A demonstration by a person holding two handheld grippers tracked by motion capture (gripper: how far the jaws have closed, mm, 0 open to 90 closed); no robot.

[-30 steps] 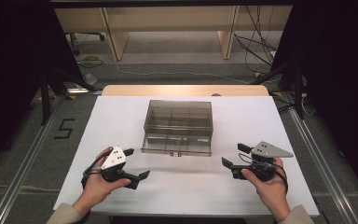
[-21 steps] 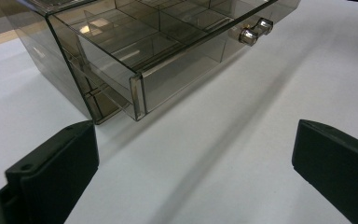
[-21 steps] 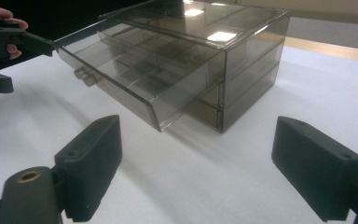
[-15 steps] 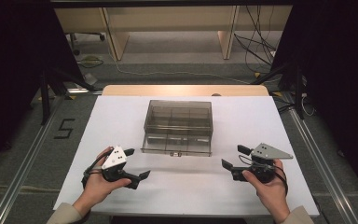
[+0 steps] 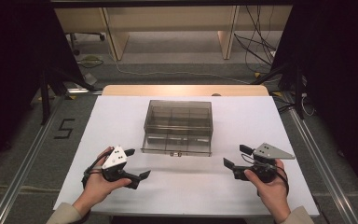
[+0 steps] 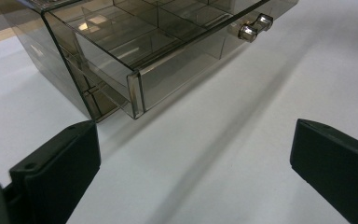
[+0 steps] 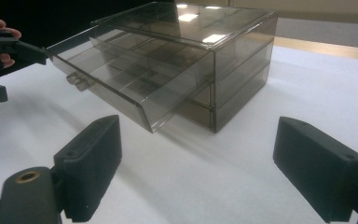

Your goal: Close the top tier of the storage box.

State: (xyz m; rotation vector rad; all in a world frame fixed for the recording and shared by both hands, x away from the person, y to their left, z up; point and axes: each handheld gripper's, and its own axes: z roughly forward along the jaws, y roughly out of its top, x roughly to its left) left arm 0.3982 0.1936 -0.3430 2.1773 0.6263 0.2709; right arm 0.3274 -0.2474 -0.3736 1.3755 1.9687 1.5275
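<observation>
I have the white tabletop point(image 5: 121, 116) spread wide under the high view, and the largest thing on it is the smoky clear drawer box point(image 5: 178, 122), sitting in the middle, a little toward the far edge. Its long axis runs left to right across the tabletop, and its front faces me. The top drawer point(image 5: 177, 144) is pulled part-way out toward my side, so its divided compartments lie open from above; they look empty as far as I can tell. On the drawer front, dead centre, sit the two small metal knobs point(image 6: 254, 27).

My left tool point(image 5: 131, 164) rests low at the near left, held in the left hand point(image 5: 98, 182), jaws spread wide and holding nothing. In the left gripper view the drawer's near left corner lies just ahead and to the upper left, with the knobs farther off to the upper right. My right tool point(image 5: 234, 156) sits at the near right in the right hand point(image 5: 270, 186), likewise released and empty; its jaws point inward and its own view shows the box's right end and the drawer's right corner.

The drawer lies ahead of both tools and between them, apart from each. I judge the two about equally near, the left perhaps slightly closer to the drawer front. Since the drawer slides along the near-far line, square to the box's long axis, any push or pull has to follow that line, best applied at the centred knobs or evenly on the front.
</observation>
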